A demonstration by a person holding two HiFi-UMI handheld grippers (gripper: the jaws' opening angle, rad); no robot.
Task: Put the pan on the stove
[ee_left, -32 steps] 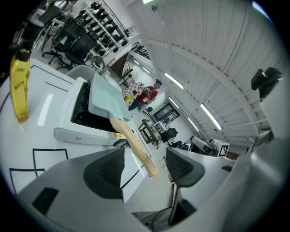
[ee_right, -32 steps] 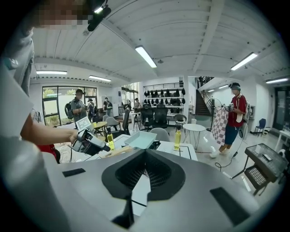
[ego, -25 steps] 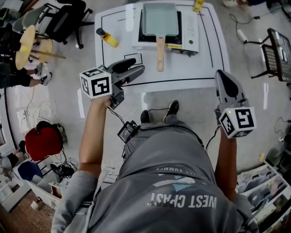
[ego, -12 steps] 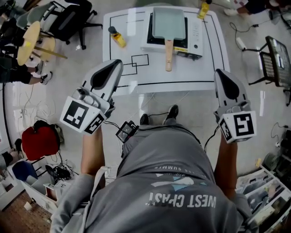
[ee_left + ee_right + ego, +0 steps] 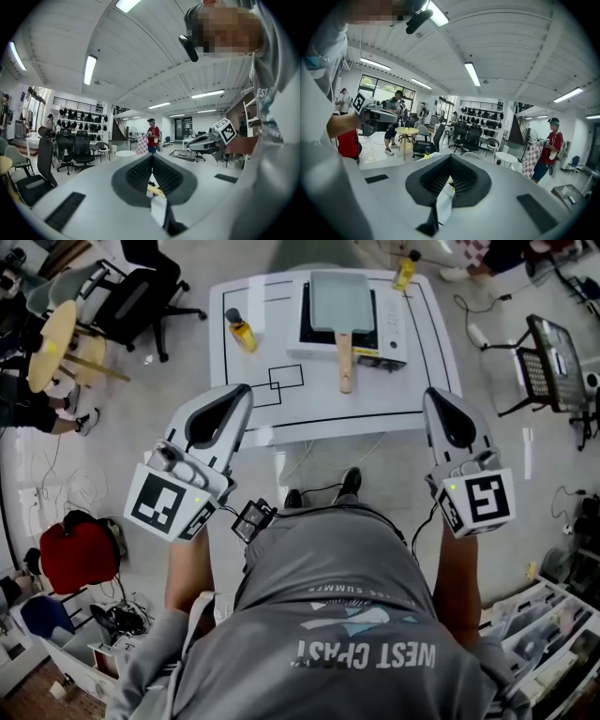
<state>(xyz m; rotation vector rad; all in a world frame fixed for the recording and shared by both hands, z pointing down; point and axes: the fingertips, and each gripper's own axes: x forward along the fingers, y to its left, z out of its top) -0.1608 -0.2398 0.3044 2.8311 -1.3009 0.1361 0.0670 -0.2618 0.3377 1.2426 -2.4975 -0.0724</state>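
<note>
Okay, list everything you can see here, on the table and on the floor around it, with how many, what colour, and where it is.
table: one, white with black lines, ahead of the person
stove: one, white, far middle of the table
pan: one, grey-green with a wooden handle, on the stove
bottles: two, yellow, one at the table's left, the other at its far right edge
office chair: one, black, floor at far left
round table: one, pale wood, far left
bag: one, red, floor at lower left
left gripper: one, grey, jaws together, empty, short of the table's near edge
right gripper: one, grey, jaws together, empty, short of the table's near edge
</note>
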